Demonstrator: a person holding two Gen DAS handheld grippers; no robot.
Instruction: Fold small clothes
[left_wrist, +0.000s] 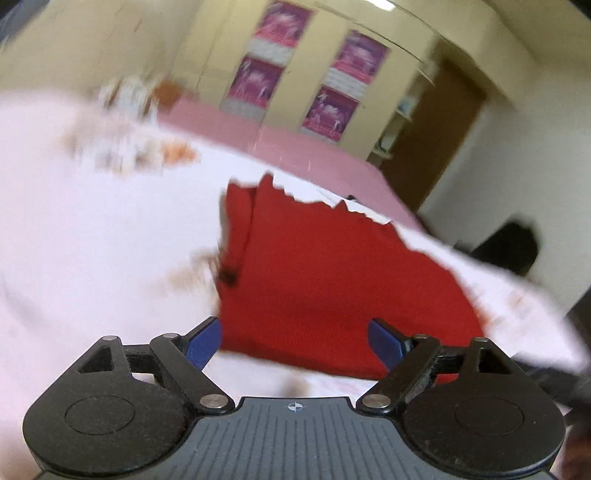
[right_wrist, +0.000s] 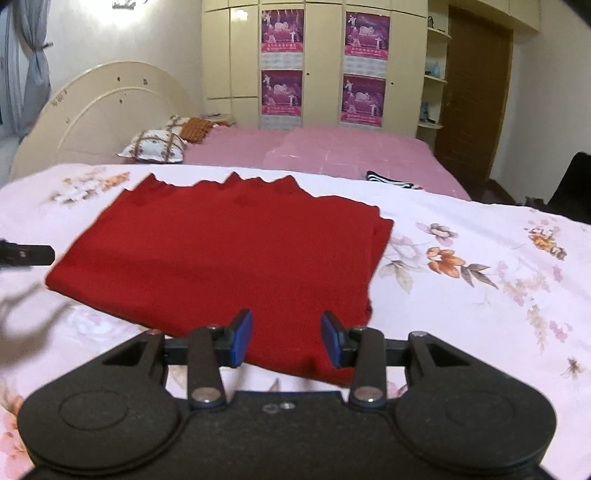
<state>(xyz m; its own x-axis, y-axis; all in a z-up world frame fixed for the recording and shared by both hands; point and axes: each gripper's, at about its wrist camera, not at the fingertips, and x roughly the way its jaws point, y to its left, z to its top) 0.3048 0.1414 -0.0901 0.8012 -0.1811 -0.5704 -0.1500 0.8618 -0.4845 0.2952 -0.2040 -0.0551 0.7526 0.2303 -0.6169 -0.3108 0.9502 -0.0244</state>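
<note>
The folded red sweater (right_wrist: 221, 254) lies flat on the bed (right_wrist: 480, 295), long side crosswise, just ahead of both empty, parted hand-held grippers, left hand-held gripper (left_wrist: 294, 341) wider than right hand-held gripper (right_wrist: 286, 339).

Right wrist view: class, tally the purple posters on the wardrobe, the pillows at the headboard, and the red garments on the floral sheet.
Purple posters: 4
Pillows: 2
Red garment: 1
Total: 7

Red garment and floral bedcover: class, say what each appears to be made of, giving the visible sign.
Red garment: probably knitted yarn, matte; fine ribbed texture and a scalloped far edge show.
Floral bedcover: seemingly smooth woven cloth, pale pink, printed with flowers; it lies flat with soft creases. The exact fibres can't be told.
</note>
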